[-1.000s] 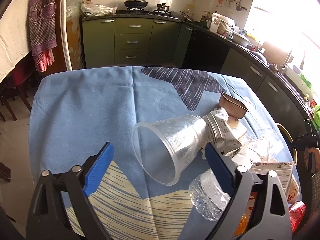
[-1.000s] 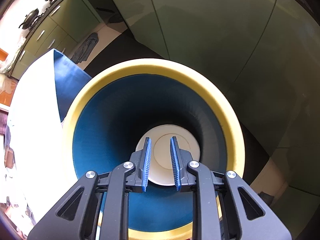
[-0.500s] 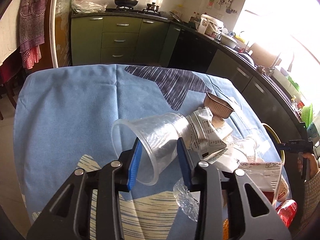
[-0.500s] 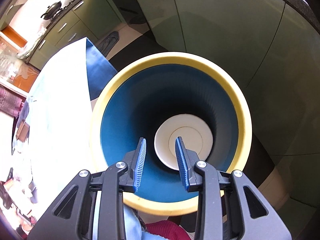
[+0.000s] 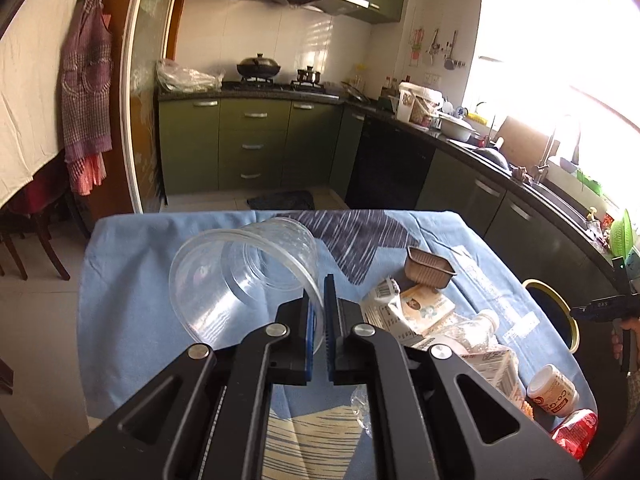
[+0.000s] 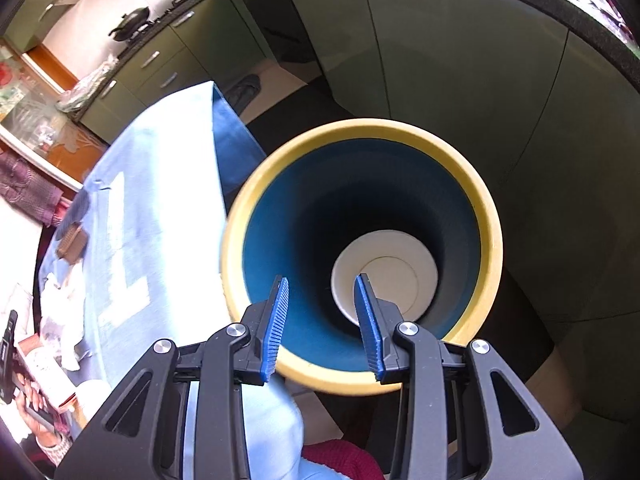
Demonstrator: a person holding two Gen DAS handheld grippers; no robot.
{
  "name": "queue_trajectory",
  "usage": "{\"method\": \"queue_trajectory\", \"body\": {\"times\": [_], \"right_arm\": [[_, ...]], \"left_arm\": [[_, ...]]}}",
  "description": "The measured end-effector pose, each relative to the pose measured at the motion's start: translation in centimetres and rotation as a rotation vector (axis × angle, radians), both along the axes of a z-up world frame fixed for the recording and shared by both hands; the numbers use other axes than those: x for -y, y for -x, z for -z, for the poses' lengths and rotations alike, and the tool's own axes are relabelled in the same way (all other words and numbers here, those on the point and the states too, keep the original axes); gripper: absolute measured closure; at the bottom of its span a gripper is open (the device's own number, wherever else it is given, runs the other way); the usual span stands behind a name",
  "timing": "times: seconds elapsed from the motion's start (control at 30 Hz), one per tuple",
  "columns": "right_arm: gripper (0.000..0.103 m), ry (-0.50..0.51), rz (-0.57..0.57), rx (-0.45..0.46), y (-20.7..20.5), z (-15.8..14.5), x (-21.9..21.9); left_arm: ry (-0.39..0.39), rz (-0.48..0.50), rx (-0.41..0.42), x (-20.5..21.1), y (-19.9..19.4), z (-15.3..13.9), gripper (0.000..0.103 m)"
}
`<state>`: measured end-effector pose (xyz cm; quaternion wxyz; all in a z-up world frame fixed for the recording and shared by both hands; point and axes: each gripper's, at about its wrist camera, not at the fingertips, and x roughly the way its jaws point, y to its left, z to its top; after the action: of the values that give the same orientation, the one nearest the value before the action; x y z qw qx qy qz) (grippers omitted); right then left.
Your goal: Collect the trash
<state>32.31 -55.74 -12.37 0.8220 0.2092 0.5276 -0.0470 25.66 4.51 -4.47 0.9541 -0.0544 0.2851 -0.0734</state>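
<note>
My left gripper (image 5: 319, 286) is shut on the rim of a clear plastic cup (image 5: 240, 276) and holds it lifted above the blue tablecloth (image 5: 132, 280). More trash lies on the right of the table: a brown tray (image 5: 429, 265), a white carton (image 5: 390, 306), a crushed clear bottle (image 5: 468, 330), a small white bottle (image 5: 554, 390) and a red can (image 5: 574, 434). My right gripper (image 6: 322, 284) is open and empty above the mouth of a yellow-rimmed blue bin (image 6: 490, 224), which also shows in the left wrist view (image 5: 556, 308). A white cup (image 6: 394, 268) lies at the bin's bottom.
The bin stands on the floor beside the table's right edge (image 6: 218, 152), in front of green kitchen cabinets (image 6: 460, 60). A counter with a sink (image 5: 520, 160) runs along the right. A dark chair (image 5: 28, 224) stands left of the table.
My left gripper closed on the plastic cup's rim and lifted it off the table. My right gripper opened wider and drew back above the bin.
</note>
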Motion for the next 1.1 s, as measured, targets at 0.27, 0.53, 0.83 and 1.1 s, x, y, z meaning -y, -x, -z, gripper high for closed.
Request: {"method": "queue_trajectory", "body": {"times": [0.27, 0.53, 0.83, 1.1], "right_arm": [[0.068, -0.009, 0.003, 0.130, 4.0, -3.1, 0.4], [0.063, 0.060, 0.027, 0.252, 10.7, -4.2, 0.9], [0.063, 0.069, 0.109, 0.338, 19.0, -4.6, 4.9], [0.063, 0.054, 0.173, 0.334, 23.3, -3.7, 8.0]], "left_arm": [[-0.065, 0.175, 0.037, 6.0, 3.7, -7.1, 0.099], [-0.104, 0.624, -0.119, 24.1, 3.9, -9.0, 0.099], [-0.233, 0.853, -0.357, 45.8, -2.6, -1.9, 0.099], [-0.314, 0.810, -0.499, 54.2, -7.3, 5.4, 0.098]]}}
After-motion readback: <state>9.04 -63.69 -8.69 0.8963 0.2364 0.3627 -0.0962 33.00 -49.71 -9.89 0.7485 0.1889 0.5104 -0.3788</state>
